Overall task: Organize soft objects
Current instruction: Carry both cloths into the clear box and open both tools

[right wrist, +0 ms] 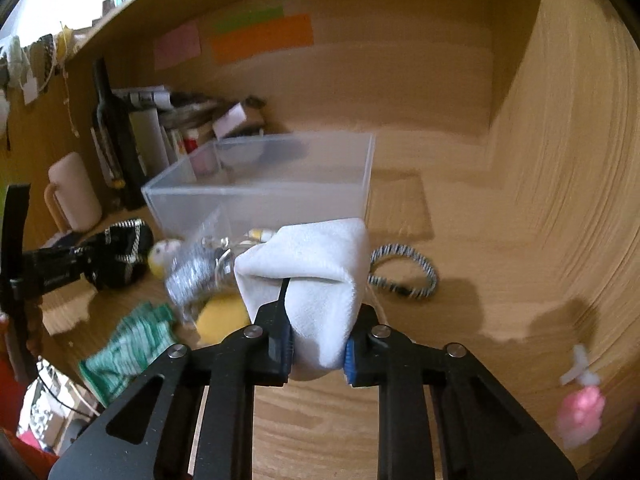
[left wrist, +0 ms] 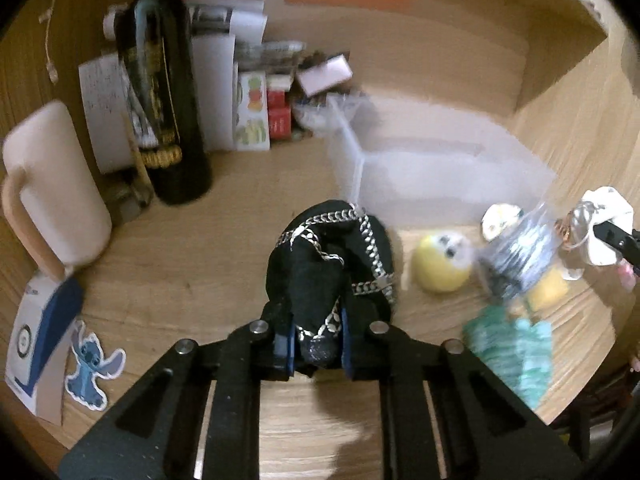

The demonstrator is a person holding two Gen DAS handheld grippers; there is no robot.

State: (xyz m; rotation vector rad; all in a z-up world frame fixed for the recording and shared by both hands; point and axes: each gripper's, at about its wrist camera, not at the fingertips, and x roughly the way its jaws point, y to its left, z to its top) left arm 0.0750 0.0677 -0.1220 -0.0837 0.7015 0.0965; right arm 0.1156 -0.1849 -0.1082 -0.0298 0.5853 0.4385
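Note:
My left gripper point(left wrist: 316, 350) is shut on a black cloth with a silver chain pattern point(left wrist: 332, 264), held above the wooden desk; it also shows in the right wrist view point(right wrist: 120, 256). My right gripper point(right wrist: 318, 354) is shut on a folded white cloth point(right wrist: 312, 276), in front of a clear plastic box point(right wrist: 264, 188) that also shows in the left wrist view point(left wrist: 432, 164). A yellow plush toy point(left wrist: 440, 264), a green knitted cloth point(right wrist: 128, 344) and a crinkled clear bag point(right wrist: 196, 272) lie between the two grippers.
A dark wine bottle point(left wrist: 168, 92), a cream mug point(left wrist: 52, 184), papers and small boxes point(left wrist: 256, 112) stand at the back left. A black-and-white striped band point(right wrist: 404, 272) lies right of the box. A pink toy point(right wrist: 580, 412) sits at the right. The desk's front edge is close.

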